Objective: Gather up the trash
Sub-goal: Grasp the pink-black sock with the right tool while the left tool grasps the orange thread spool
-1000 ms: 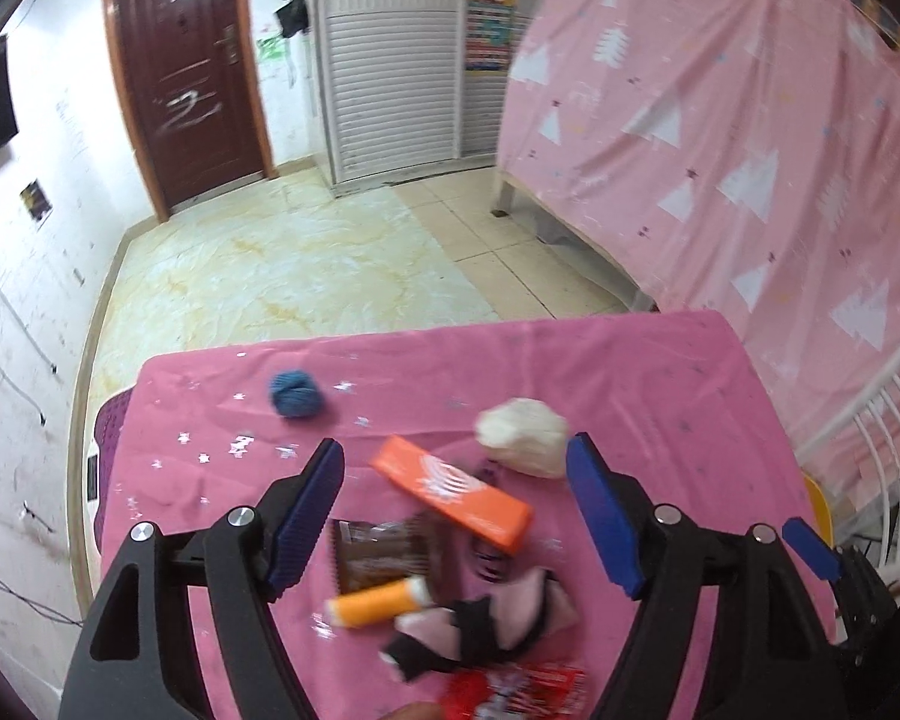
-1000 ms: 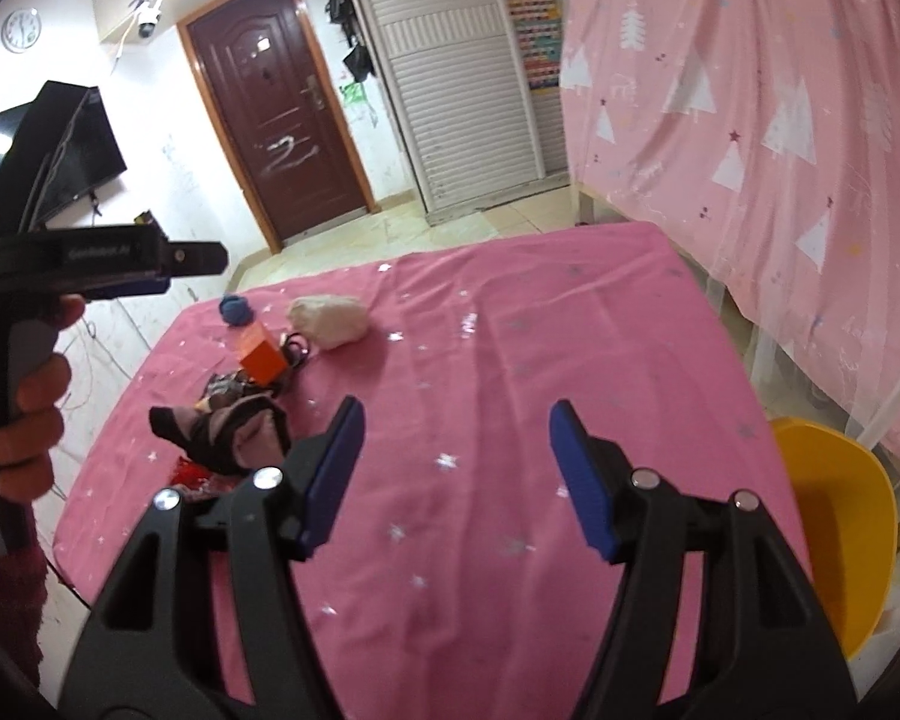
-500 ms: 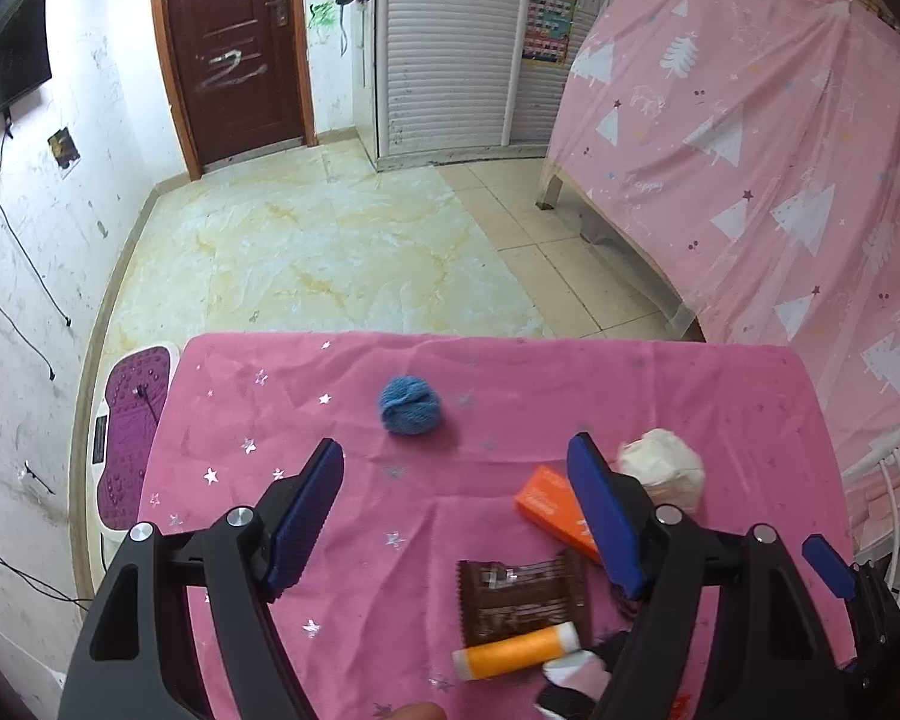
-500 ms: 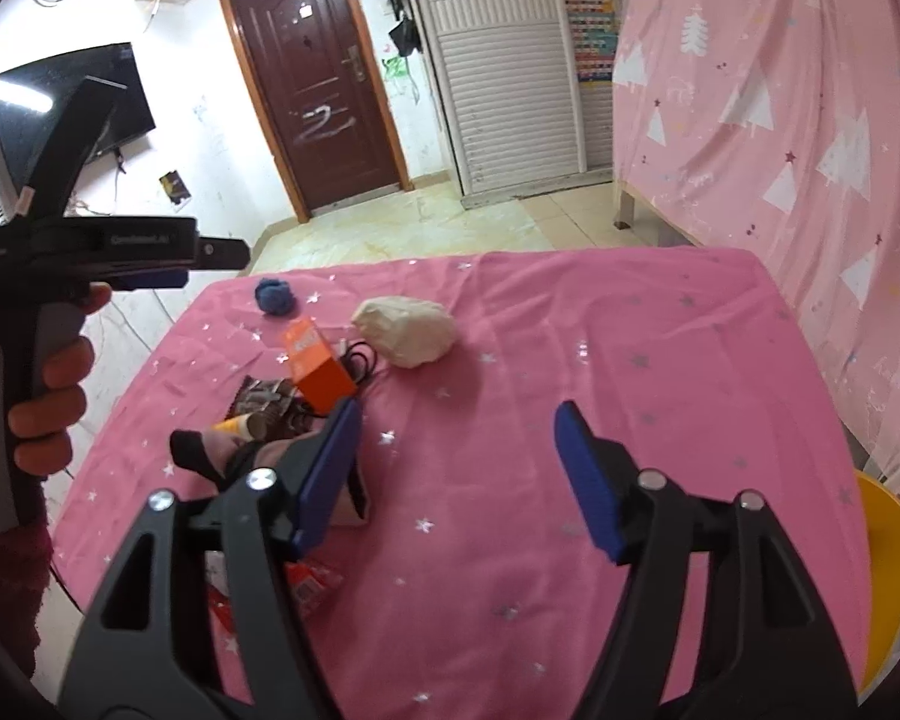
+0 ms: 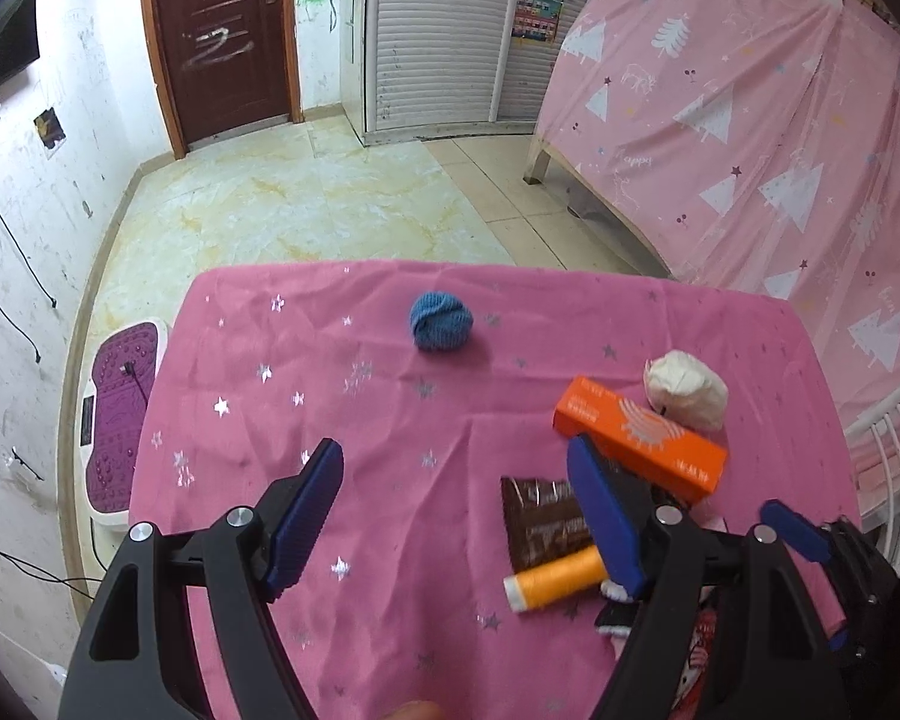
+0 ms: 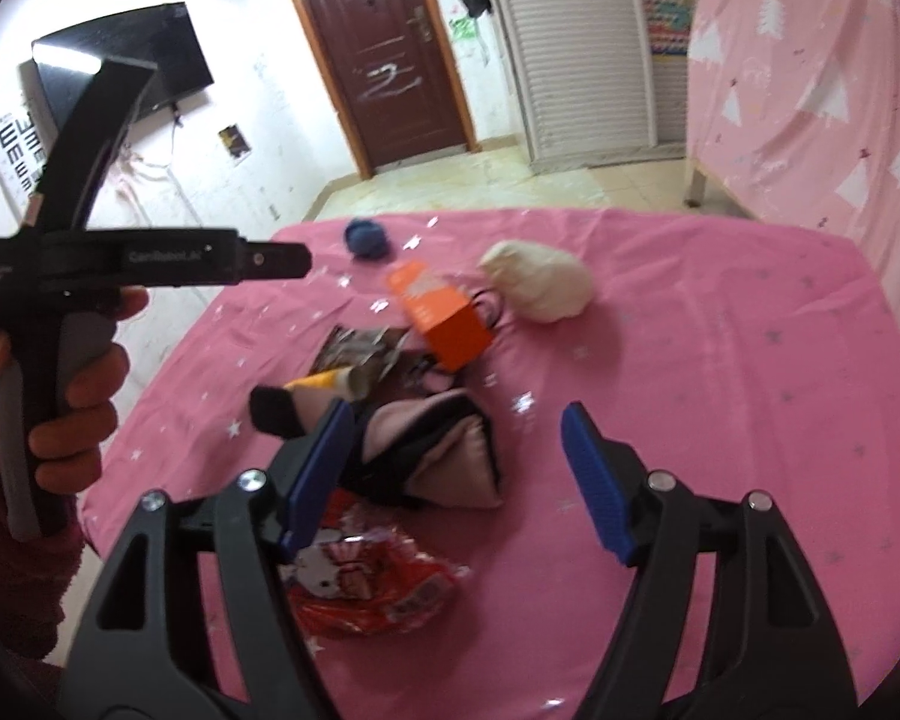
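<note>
Left hand-held gripper point(image 5: 456, 516) jaws apart over bare pink cloth near the desk point(image 5: 258, 396) left edge. Right hand-held gripper point(image 6: 459, 483) jaws apart above a soft pink pouch point(image 6: 444, 450); crinkled red wrapper point(image 6: 372, 591) at the front edge.

Pink cloth table cover point(image 5: 330, 372), matt with shiny silver star foil prints; round blue knitted yarn ball point(image 5: 441, 321), fuzzy and matt, ahead of the left gripper. Orange rectangular cardboard box point(image 5: 639, 438), smooth; brown glossy foil wrapper point(image 5: 540, 519); orange smooth plastic tube point(image 5: 555, 585). Off-white crumpled paper wad point(image 6: 537, 288), rough; red glossy plastic wrapper point(image 6: 372, 591); pink-and-black soft cloth pouch point(image 6: 432, 456).
</note>
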Demonstrator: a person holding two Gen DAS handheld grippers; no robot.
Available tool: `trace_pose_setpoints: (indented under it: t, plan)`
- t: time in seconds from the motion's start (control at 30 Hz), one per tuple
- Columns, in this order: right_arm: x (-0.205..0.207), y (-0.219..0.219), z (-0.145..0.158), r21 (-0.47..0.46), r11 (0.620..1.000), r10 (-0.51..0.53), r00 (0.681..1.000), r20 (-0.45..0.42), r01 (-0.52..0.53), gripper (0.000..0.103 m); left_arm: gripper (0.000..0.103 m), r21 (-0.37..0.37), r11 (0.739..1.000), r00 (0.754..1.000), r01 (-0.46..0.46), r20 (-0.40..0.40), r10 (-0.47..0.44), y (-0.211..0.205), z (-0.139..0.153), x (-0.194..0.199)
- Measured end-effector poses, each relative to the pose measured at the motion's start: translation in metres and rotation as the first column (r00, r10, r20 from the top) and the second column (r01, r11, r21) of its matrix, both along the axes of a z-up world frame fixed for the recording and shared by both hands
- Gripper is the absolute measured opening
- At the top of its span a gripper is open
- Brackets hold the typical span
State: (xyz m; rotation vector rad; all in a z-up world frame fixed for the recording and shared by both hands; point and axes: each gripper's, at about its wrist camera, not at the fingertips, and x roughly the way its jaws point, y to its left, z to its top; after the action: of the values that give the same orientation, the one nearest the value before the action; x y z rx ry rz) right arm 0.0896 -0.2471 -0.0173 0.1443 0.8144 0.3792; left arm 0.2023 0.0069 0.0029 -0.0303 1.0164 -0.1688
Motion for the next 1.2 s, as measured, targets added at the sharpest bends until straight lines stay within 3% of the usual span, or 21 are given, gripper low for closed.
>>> trace_pose_setpoints:
  t: [0.27,0.33,0.63,0.87,1.0,1.2]
  plan:
    - [0.005,0.024,-0.009,-0.002,0.997,0.073,0.996,-0.044,-0.073,0.071,0.071,-0.019,1.0,1.0,0.016,-0.006,-0.016,0.005,-0.007,-0.012]
    - [0.003,0.025,-0.006,0.003,0.997,0.083,0.996,-0.031,-0.083,0.06,0.071,-0.024,1.0,1.0,0.018,-0.007,-0.018,0.007,-0.008,-0.013]
    - [-0.01,0.003,0.005,0.021,1.0,0.01,1.0,0.018,-0.01,0.035,0.071,-0.046,0.997,0.998,0.062,-0.031,-0.063,0.002,-0.014,-0.014]
    - [-0.011,-0.025,0.006,0.04,0.998,-0.054,0.998,0.029,0.053,0.032,0.071,-0.039,0.986,0.984,0.162,-0.062,-0.165,-0.025,-0.027,-0.023]
    - [-0.012,-0.04,0.009,0.074,0.994,-0.085,0.996,0.036,0.083,0.032,0.053,-0.008,0.978,0.976,0.207,-0.063,-0.207,-0.035,-0.032,-0.031]
    - [-0.014,-0.052,0.008,0.091,0.991,-0.105,0.994,0.042,0.101,0.032,0.05,0.023,0.956,0.956,0.292,-0.053,-0.29,-0.051,-0.038,-0.04]
